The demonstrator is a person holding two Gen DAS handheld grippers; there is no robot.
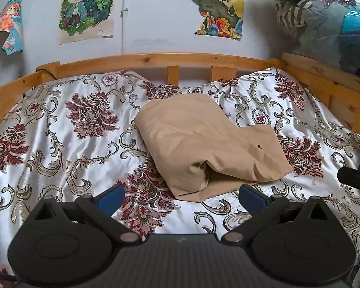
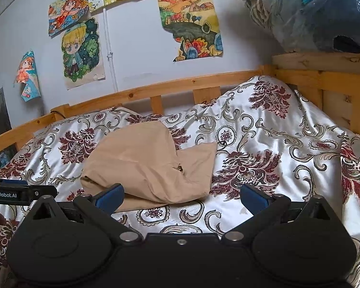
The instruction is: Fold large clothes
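Note:
A tan garment [image 1: 204, 144] lies folded into a thick bundle in the middle of the bed, with a small dark button or hole on its top layer. In the right wrist view the same tan garment [image 2: 148, 165] lies ahead and to the left. My left gripper [image 1: 181, 198] hovers just short of the bundle's near edge, open, nothing between its blue fingers [image 1: 110, 198]. My right gripper [image 2: 181, 198] is open too, its left blue pad [image 2: 111, 196] over the bundle's near corner, without gripping it. The left gripper's tip [image 2: 23, 193] shows at the left edge of the right view.
A white satin bedspread [image 1: 71, 148] with dark red flowers covers the bed. A wooden rail [image 1: 156, 60] runs along the far side and the right side [image 2: 324, 76]. Drawings hang on the wall [image 1: 88, 4]. A plastic bag of clothes [image 2: 312, 12] sits on the right rail.

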